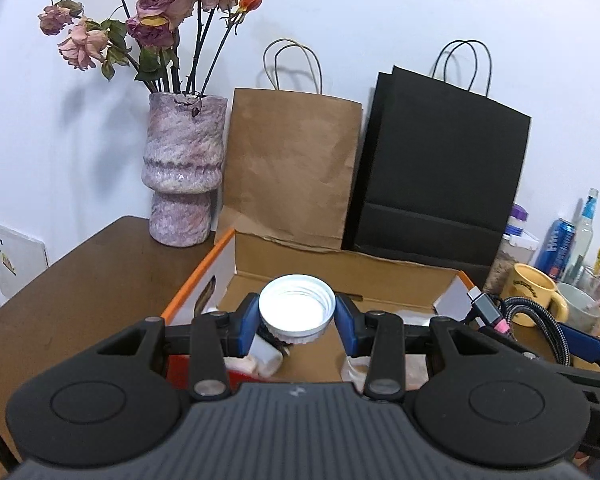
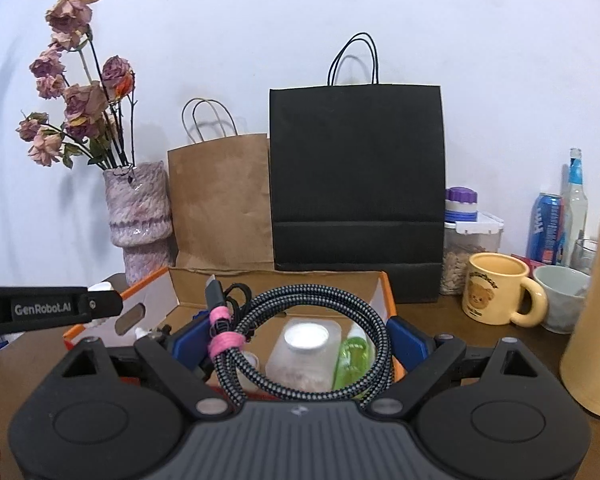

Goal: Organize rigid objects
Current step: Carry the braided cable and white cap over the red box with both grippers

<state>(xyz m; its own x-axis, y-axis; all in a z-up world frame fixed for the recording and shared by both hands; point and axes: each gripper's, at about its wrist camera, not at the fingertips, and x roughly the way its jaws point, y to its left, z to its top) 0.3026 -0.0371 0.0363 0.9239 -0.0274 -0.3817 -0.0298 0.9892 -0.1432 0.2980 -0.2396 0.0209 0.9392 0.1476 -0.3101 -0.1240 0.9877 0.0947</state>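
In the left wrist view, the left tongs [image 1: 297, 316] are clenched on a white screw lid [image 1: 296, 307], their blue pads pressing its rim from both sides, its threaded hollow facing the camera. The lid hangs above an open cardboard box [image 1: 340, 272] with orange edges, which sits on the brown table [image 1: 80, 292]. Behind the box a brown paper bag [image 1: 292, 168] and a black paper bag [image 1: 440, 176] lean at the wall, with a mottled pink vase [image 1: 182, 172] of dried roses to their left. A yellow mug [image 1: 534, 292] stands at the right. In the right wrist view, the right tongs [image 2: 298, 338] stand wide and grasp a coiled braided cable [image 2: 312, 344], tied with a pink band, the coil spanning the gap between the blue pads. Below the coil, inside the box [image 2: 276, 284], lie a clear container with a white lid [image 2: 306, 350] and a green bottle [image 2: 354, 356]. The yellow mug [image 2: 496, 288] stands right of the box, beside a pale cup [image 2: 562, 300].
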